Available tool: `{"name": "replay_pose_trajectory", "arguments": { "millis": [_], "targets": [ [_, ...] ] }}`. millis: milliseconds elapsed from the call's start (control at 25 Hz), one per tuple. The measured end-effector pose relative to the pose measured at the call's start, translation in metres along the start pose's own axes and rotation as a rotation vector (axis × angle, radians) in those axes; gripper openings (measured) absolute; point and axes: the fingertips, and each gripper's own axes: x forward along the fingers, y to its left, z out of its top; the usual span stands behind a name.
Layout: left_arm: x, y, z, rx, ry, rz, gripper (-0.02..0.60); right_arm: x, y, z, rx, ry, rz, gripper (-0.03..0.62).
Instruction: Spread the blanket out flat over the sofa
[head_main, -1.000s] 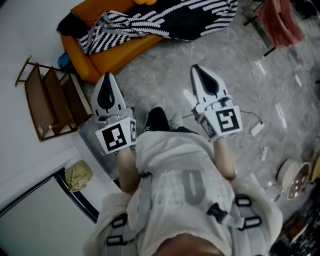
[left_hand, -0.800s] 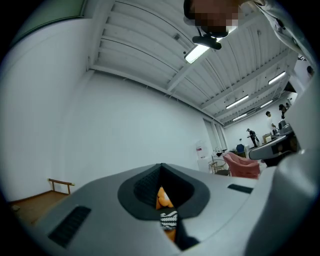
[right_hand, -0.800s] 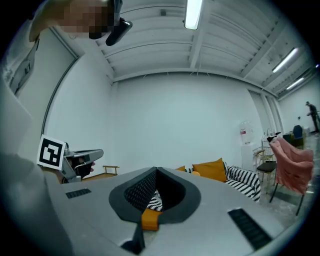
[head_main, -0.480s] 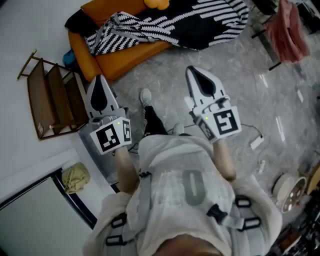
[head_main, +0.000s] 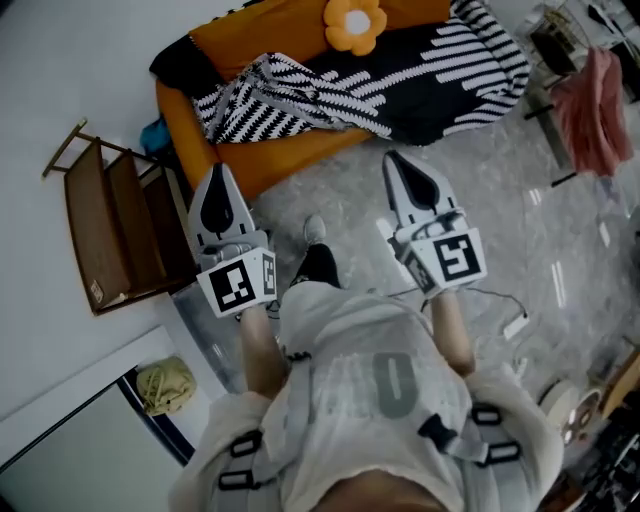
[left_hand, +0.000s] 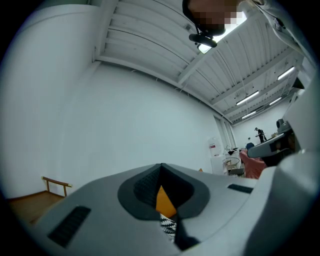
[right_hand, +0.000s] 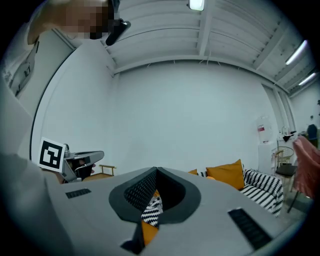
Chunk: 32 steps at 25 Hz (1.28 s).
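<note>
You hold both tools side by side in front of you, above the grey stone-look floor (head_main: 520, 230), and both point to the upper part of the head view. The left tool (head_main: 221, 172) has its jaws closed together, with nothing gripped between them. The right tool (head_main: 393, 158) is the same, closed and empty. The black and white patterned blanket (head_main: 340, 85) lies crumpled on the orange sofa (head_main: 185, 122) at the top of the frame. It is bunched in folds on the left part of the seat and goes over the front edge at the right. Neither tool touches it. An orange flower-shaped cushion (head_main: 355, 20) sits at the top centre, behind the blanket. A brown wooden rack (head_main: 105, 235) stands at the left of the frame, near the sofa's end. A pink cloth (head_main: 595, 105) hangs at the upper right.
</note>
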Motion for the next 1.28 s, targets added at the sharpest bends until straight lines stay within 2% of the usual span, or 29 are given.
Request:
{"name": "replay_pose_trajectory", "arguments": {
  "millis": [280,520,680,800,1120,1280],
  "targets": [
    [0.089,0.071,-0.019,-0.042,0.026,-0.024,-0.009,0.126,0.01,0.008,-0.044,0.057,0.016,0.006],
    [0.13,0.112,-0.039,-0.074,0.061,-0.022,-0.009,0.185,0.018,0.018,-0.024,0.067,0.034,0.006],
    [0.146,0.12,-0.053,-0.091,0.102,-0.008,-0.008,0.209,0.003,0.011,-0.036,0.098,0.042,0.006],
    [0.159,0.122,-0.055,-0.088,0.1,0.006,-0.009,0.229,-0.009,0.009,-0.027,0.096,0.049,0.006],
    [0.173,0.116,-0.067,-0.092,0.138,0.066,-0.009,0.263,-0.028,0.003,-0.008,0.099,0.138,0.006],
    [0.178,0.121,-0.08,-0.095,0.152,0.079,-0.009,0.283,-0.032,-0.013,0.016,0.112,0.176,0.006]
  ]
}}
